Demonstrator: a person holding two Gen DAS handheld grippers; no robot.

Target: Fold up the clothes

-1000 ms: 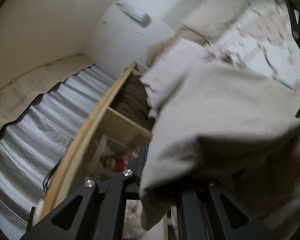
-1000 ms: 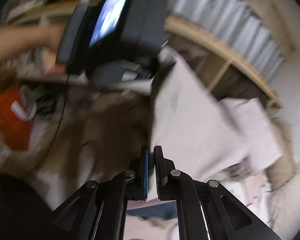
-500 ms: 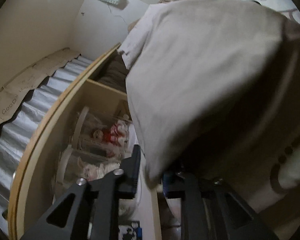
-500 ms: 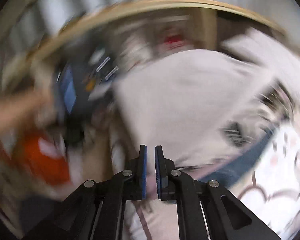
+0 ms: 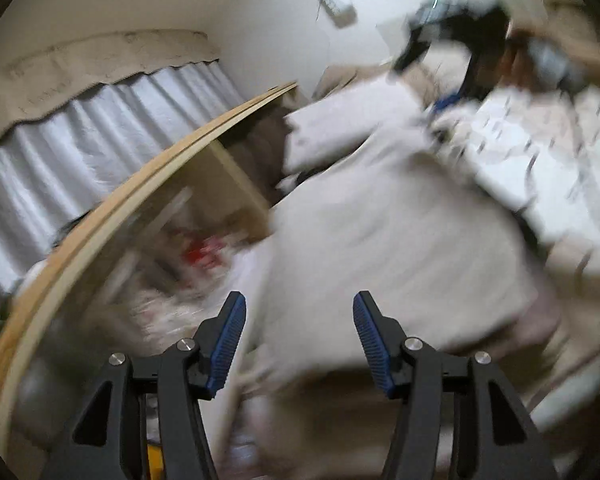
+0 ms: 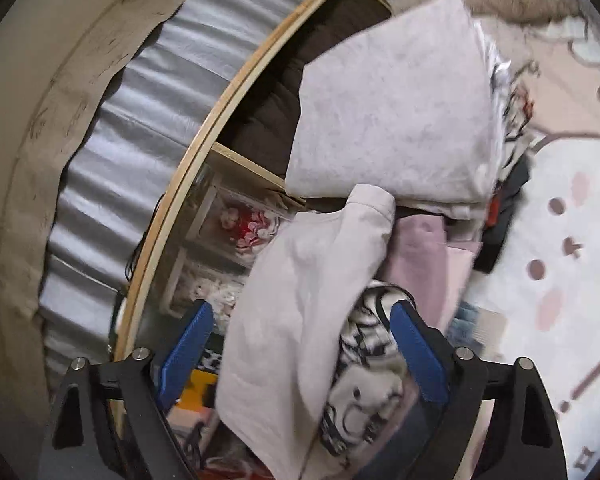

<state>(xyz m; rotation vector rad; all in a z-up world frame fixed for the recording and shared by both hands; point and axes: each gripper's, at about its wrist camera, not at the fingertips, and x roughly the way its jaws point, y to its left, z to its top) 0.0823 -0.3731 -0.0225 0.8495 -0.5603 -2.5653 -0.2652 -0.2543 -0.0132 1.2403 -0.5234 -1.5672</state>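
Observation:
A beige garment (image 5: 400, 240) lies blurred on the bed ahead of my left gripper (image 5: 300, 320). Its jaws are opening, its near edge lies between them, and the pads do not press it. In the same view my right gripper (image 5: 456, 28) shows at the upper right in a person's hand. In the right wrist view my right gripper (image 6: 300, 340) is opening wide. A pale garment (image 6: 300, 300) hangs loose between its blue pads (image 6: 188, 340), beside a black-and-white patterned cloth (image 6: 360, 364). A folded lilac piece (image 6: 392, 120) tops the stack behind.
A wooden shelf unit (image 6: 204, 140) with brown bedding and boxed items runs along the left, backed by a silver curtain (image 6: 120, 140). A pink cloth (image 6: 424, 248) and dark items lie in the pile. The patterned bed sheet (image 6: 560, 200) spreads to the right.
Both grippers were shut and now stand open. The left has let go of the beige garment, which has dropped onto the bed. The right has swung across and rolled, now facing the pile by the shelf.

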